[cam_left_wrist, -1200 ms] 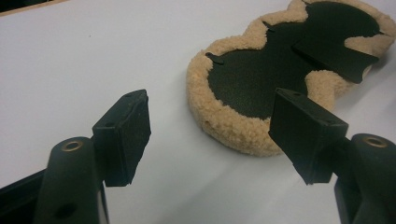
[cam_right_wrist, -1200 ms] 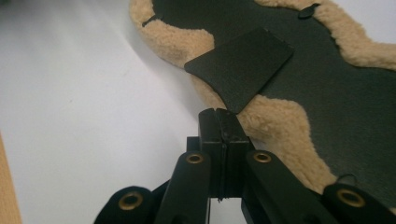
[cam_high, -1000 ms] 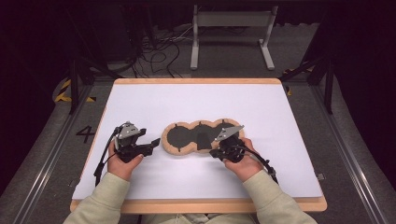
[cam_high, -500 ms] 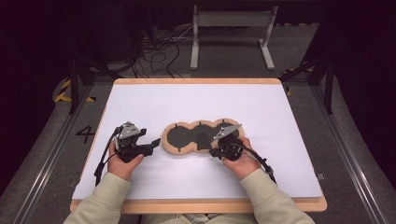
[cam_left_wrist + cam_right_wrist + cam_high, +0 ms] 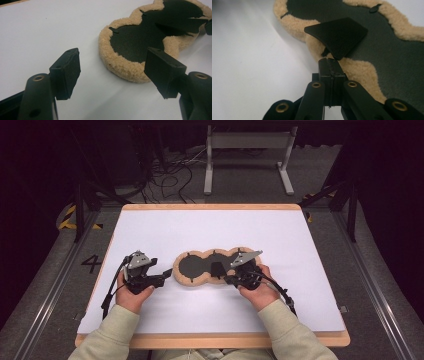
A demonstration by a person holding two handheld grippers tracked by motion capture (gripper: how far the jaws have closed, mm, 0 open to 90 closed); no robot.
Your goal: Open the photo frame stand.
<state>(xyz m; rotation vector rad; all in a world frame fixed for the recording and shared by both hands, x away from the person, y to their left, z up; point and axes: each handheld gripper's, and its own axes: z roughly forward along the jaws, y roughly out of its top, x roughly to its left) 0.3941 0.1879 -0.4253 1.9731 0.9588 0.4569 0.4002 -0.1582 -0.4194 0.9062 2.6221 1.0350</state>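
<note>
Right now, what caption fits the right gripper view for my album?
Right gripper, jaws shut, pinches a black flap of the fuzzy tan pad.

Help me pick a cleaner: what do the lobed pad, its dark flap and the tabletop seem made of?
Lobed pad: tan curly fleece rim, probably sheepskin or synthetic pile. Dark flap: thin, matte, finely textured black sheet, maybe rubber or faux leather. Tabletop: smooth matte white surface with a pale wood edge.

left gripper [image 5: 167, 274]: jaws apart, low | right gripper [image 5: 226, 279]: jaws closed, seemingly pinching
</note>
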